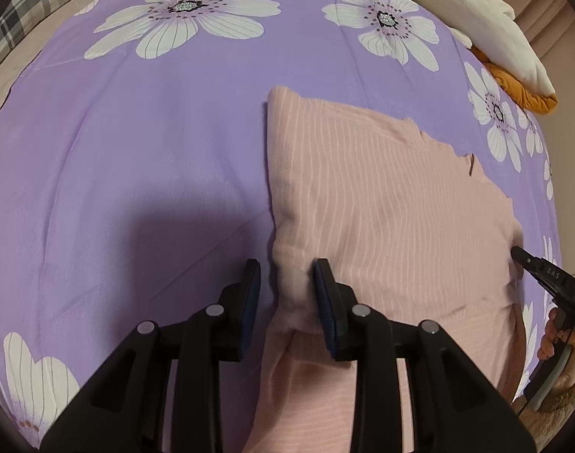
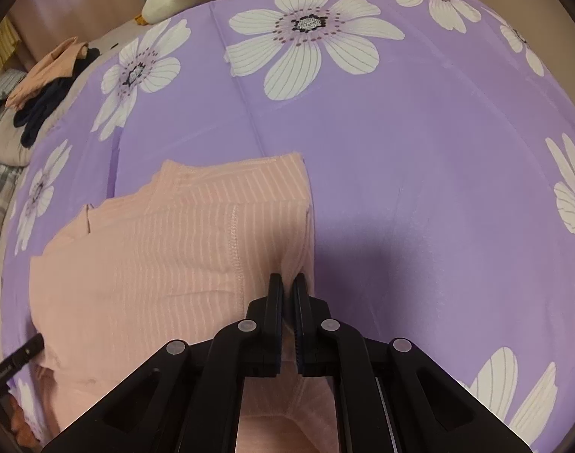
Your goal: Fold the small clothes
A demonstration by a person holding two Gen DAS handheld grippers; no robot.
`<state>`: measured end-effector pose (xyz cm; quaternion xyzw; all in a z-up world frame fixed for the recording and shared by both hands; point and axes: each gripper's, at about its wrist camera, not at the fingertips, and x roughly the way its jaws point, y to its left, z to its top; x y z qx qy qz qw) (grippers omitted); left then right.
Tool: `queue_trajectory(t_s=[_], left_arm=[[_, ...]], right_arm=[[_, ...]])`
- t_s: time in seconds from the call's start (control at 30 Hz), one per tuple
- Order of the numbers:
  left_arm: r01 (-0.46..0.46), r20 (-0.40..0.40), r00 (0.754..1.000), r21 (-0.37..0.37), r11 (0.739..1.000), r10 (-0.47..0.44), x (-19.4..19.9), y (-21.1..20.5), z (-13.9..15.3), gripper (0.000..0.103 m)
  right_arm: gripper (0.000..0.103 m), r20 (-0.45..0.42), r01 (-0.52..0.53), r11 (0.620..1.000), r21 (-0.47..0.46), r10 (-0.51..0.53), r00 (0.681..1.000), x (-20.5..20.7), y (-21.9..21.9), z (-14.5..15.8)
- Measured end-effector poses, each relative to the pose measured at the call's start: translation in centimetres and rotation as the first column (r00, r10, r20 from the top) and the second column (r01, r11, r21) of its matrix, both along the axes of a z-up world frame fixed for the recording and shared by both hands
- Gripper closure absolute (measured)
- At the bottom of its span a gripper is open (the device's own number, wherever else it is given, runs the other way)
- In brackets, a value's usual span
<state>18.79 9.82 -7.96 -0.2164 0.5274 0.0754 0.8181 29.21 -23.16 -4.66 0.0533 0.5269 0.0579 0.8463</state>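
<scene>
A pink garment with thin white stripes (image 1: 382, 196) lies folded on the purple flowered bedspread (image 1: 155, 151). My left gripper (image 1: 287, 268) stands over the garment's near left corner. Its jaws are apart, with a bunched fold of the cloth between them. The right pad (image 1: 323, 283) touches the fold, and a gap shows at the left pad. In the right wrist view the same garment (image 2: 155, 264) fills the lower left. My right gripper (image 2: 287, 279) is shut on its near right edge. Each gripper's tip shows at the edge of the other's view: right gripper (image 1: 520, 253), left gripper (image 2: 36, 341).
A white plush (image 1: 487, 26) and an orange cloth (image 1: 525, 92) lie at the bed's far edge. A pile of peach and dark clothes (image 2: 49, 83) sits off the bedspread to the left. Plaid fabric (image 1: 34, 7) borders the far left. A person's hand (image 1: 552, 336) grips the right tool.
</scene>
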Motion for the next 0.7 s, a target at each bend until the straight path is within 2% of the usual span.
queue_trajectory(t_s=[0.7], left_arm=[[0.005,-0.009,1.0,0.014,1.0,-0.004,-1.5,-0.7,-0.2,0.063]], right_arm=[[0.097,0.02,-0.008,0.999,-0.037,0.009,1.0,0.0,0.7,-0.6]])
